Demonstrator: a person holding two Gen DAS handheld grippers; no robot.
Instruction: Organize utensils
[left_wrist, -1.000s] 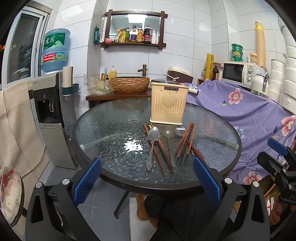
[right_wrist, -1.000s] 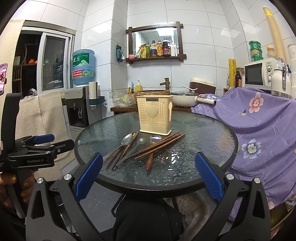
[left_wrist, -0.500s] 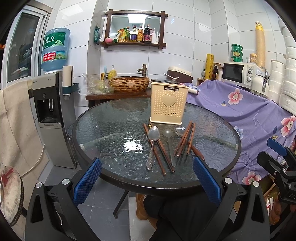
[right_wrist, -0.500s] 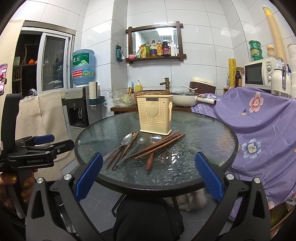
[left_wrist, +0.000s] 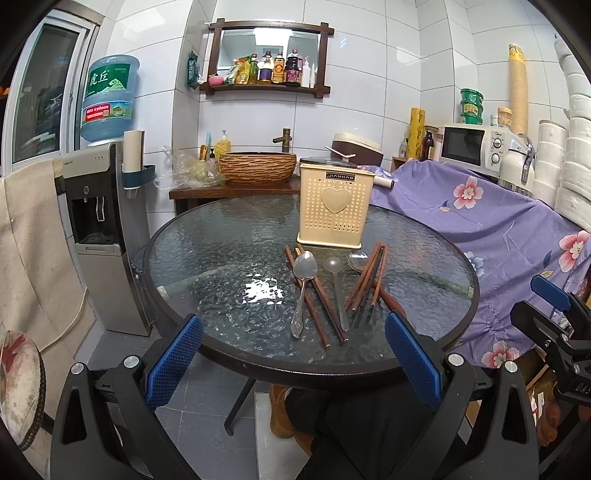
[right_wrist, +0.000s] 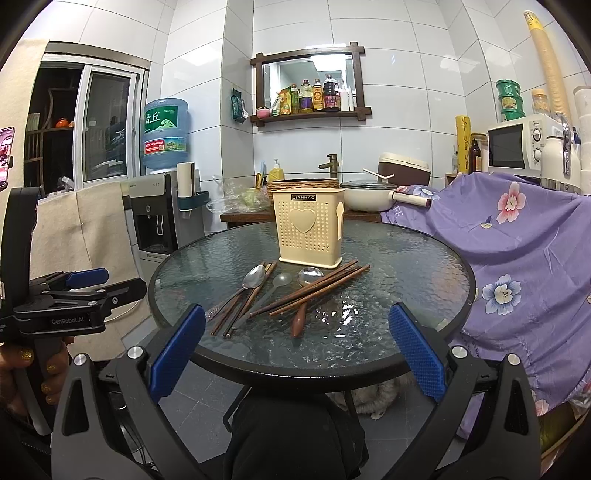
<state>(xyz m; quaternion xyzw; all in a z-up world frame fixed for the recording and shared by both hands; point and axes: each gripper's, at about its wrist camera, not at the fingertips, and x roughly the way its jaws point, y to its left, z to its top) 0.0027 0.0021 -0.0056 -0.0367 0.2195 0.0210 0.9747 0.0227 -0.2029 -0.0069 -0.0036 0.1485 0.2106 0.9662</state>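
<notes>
A cream perforated utensil holder (left_wrist: 334, 209) (right_wrist: 308, 229) stands upright on the round glass table (left_wrist: 221, 258) (right_wrist: 406, 266). In front of it lie a metal spoon (left_wrist: 303, 291) (right_wrist: 249, 280), a clear plastic spoon (left_wrist: 337, 284) (right_wrist: 275, 286), a wooden-handled spoon (left_wrist: 357, 260) (right_wrist: 300, 317) and several brown chopsticks (left_wrist: 369, 277) (right_wrist: 314, 290). My left gripper (left_wrist: 293, 350) is open and empty, short of the table's near edge. My right gripper (right_wrist: 295, 347) is open and empty at the near edge too.
A water dispenser (left_wrist: 99, 229) stands left of the table. A purple flowered cloth (left_wrist: 498, 236) covers furniture at the right, with a microwave (left_wrist: 474, 147) behind. A wicker basket (left_wrist: 257, 167) and a pot (right_wrist: 365, 194) sit on the back counter.
</notes>
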